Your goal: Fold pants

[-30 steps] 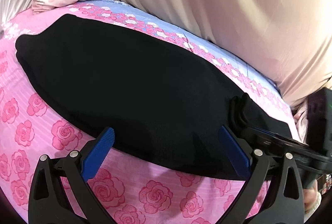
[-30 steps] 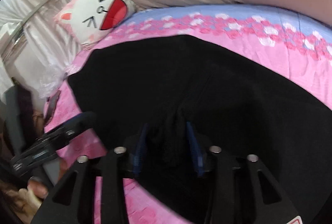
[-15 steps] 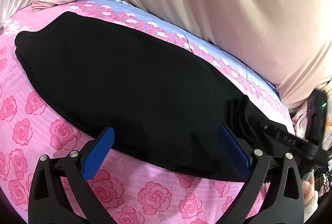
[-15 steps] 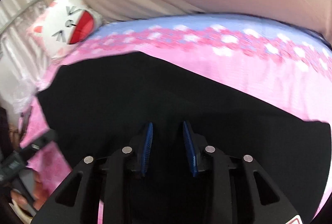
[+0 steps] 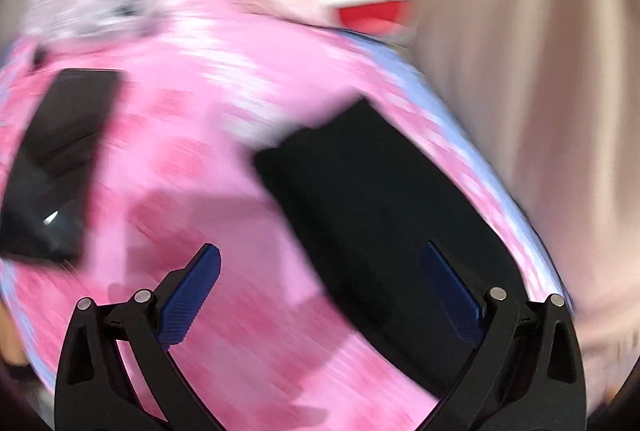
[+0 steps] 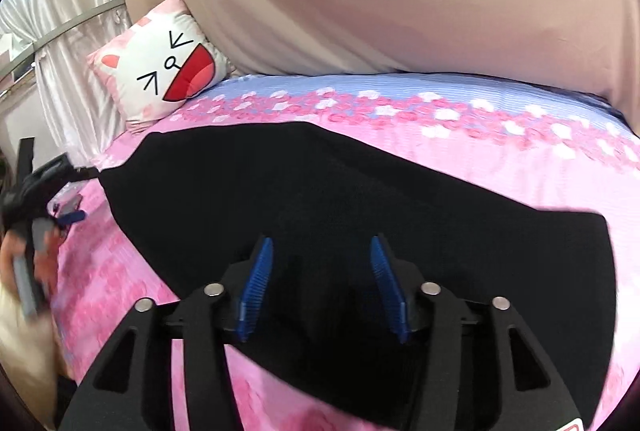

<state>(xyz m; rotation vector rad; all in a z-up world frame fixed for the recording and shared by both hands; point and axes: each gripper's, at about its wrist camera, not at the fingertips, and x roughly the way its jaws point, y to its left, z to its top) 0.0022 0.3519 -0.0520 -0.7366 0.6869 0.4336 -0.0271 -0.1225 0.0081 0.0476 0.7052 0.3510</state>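
Pink rose-print bedspread (image 6: 500,167). My right gripper (image 6: 316,283) has just opened off the flat black fabric pants (image 6: 320,191); left gripper (image 5: 320,295), jaws wide and empty, has swung toward their end. Next fold due.

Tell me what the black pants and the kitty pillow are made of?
The black pants look like soft matte knit cloth, maybe cotton: they lie limp and flat with no shine. The kitty pillow looks like smooth printed fabric over soft stuffing, since it is puffy with crisp drawn lines. The exact fibres cannot be told.
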